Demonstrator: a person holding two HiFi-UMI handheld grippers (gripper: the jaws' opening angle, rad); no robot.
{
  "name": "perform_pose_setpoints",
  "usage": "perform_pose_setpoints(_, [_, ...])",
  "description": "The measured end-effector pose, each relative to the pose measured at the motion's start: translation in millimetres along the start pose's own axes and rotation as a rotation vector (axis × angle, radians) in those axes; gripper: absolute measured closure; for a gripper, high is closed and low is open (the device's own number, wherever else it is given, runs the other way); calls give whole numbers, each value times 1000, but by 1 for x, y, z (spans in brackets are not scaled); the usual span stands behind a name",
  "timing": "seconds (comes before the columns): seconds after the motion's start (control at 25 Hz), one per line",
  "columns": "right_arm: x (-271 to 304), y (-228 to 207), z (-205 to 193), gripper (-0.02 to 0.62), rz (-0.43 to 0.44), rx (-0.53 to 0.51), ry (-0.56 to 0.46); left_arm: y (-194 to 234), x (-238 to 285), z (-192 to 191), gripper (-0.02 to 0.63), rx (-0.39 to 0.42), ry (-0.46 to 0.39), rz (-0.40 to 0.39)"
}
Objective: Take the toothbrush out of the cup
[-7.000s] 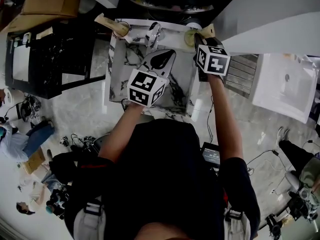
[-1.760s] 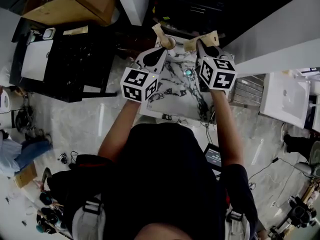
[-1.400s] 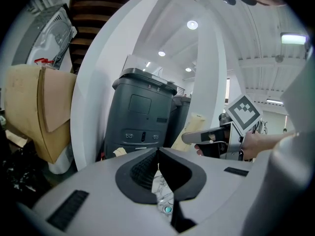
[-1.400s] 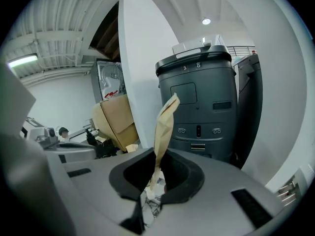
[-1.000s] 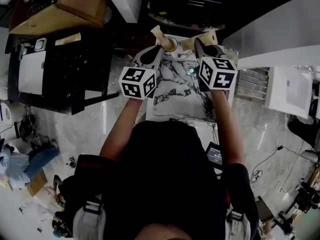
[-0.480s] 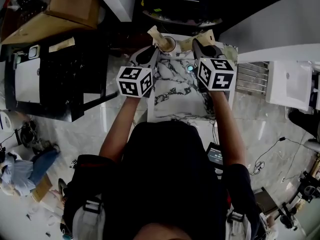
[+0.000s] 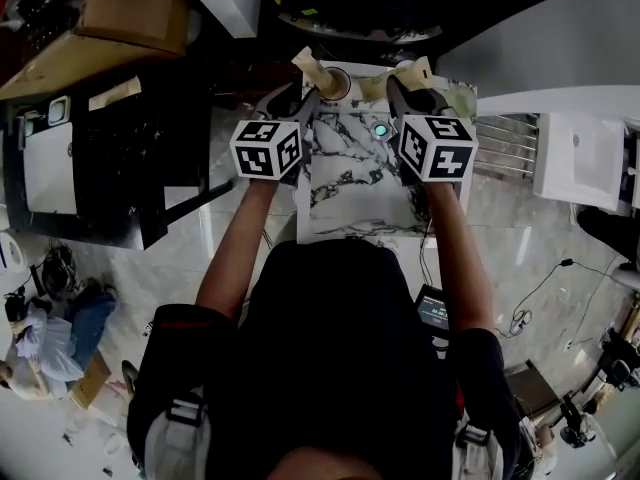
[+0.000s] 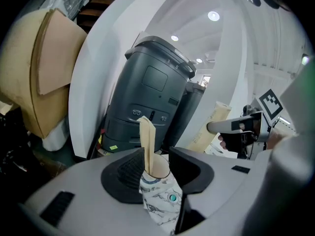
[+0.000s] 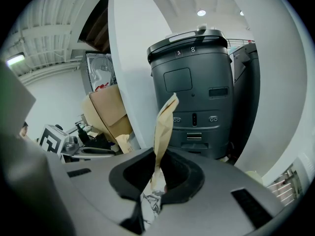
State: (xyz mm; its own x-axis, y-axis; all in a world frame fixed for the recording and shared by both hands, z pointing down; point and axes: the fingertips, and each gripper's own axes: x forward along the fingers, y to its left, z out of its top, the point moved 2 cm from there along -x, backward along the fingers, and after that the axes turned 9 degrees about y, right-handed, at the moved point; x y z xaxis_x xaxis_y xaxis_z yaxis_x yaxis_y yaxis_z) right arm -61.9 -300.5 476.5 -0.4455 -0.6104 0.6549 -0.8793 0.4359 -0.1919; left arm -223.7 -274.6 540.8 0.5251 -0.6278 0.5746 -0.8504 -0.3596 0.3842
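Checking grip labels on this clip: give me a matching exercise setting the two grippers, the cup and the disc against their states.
1 left gripper
2 right gripper
3 cup
4 disc

A shut on a wrapped brush
B lies on bare marble
C jaws apart
D holds an upright brush

Pairs: 1-C, 2-A, 3-D, 4-B. The left gripper's jaws are opening.

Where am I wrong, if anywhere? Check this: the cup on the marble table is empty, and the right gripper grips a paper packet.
The cup is not empty: a paper-wrapped toothbrush stands in it, as the left gripper view shows. The rest holds: cup on the marble table, right gripper shut on a paper packet.
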Motion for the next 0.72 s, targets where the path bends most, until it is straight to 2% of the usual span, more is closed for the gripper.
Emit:
perform_pose_setpoints(0.16, [-1,-5,-3,543,-13,11,11,1,19,-9,435,33,66,-17])
perform_pose_setpoints(0.36, [-3,-11,-5,541,-20,26,9,10,40,-17,402,45,115,1])
perform_pose_setpoints(0.72, [-5,-13,-8,543,-24,39,21,15,59,-9,399,27,124,-17])
